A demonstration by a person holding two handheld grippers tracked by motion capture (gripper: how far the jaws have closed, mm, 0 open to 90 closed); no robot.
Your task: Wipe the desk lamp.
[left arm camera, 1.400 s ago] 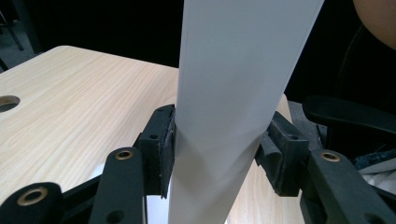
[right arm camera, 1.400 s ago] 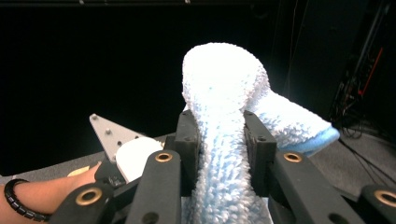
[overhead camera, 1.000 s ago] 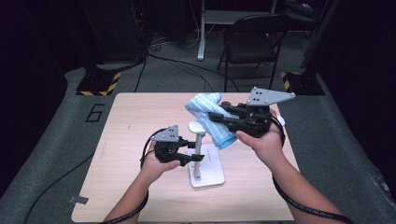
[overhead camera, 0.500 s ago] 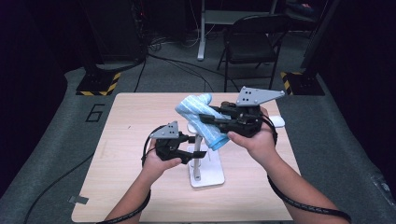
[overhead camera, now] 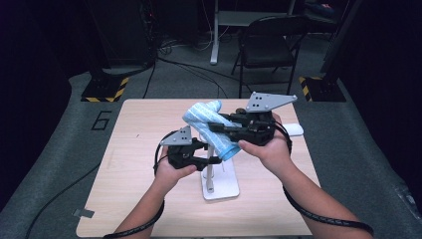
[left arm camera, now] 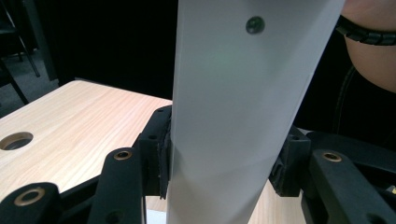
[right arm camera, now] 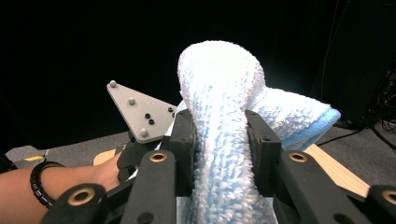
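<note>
I am steadying the white stand (overhead camera: 219, 185) with my left gripper (overhead camera: 213, 160), whose jaws are pressed against either side of its upright post (left arm camera: 243, 116); in the left gripper view the black pads are bearing flat on the white surface, low on the post. The stand's base plate is sitting flat on the table (overhead camera: 134, 149), near the middle and toward my edge.

With my right gripper (overhead camera: 215, 127) I am pinching a light blue towel (overhead camera: 208, 124), rolled or bunched into a thick bundle. In the right gripper view the terry cloth (right arm camera: 224, 135) is squeezed between both jaws and bulging out above them, with a looser fold trailing off to one side. From above, the towel is hanging in the air over the post, slanting from the far side of the table down toward the stand, its lower end just beside my left gripper.

As I judge it, I am in the middle of getting the towel onto the stand: the cloth is carried and positioned but not yet draped. The next move calls for lowering the bundle so that its middle settles over the top of the post, then letting the right jaws part only once the weight is balanced on both sides. Meanwhile I should be keeping my left grip firm, since a sideways tug from the cloth could tip the light stand.
</note>
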